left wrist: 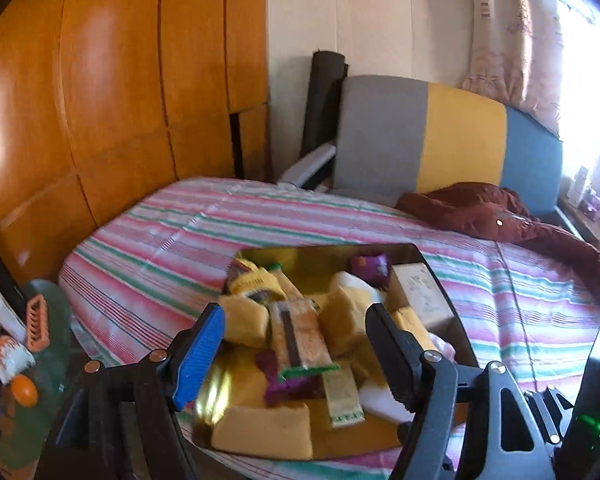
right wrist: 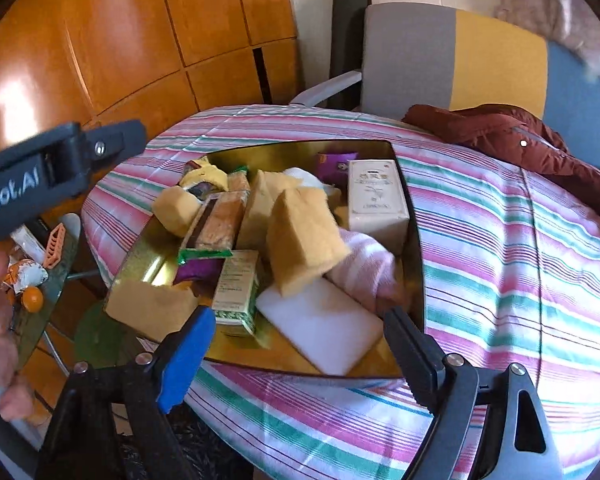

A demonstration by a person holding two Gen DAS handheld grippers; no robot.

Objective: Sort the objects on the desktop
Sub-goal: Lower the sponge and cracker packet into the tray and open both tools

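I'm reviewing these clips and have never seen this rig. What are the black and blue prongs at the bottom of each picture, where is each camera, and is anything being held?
There is no robot here: a person carries a two-finger gripper in each hand, with a fisheye camera on each looking along its fingers. One picture is from the left gripper, the other from the right gripper. Both hang open and empty above a gold tray on a striped cloth. The tray holds yellow sponges, a white sponge, a cream box, a pink cloth and snack packets. The person's hand shows at the right view's edge.
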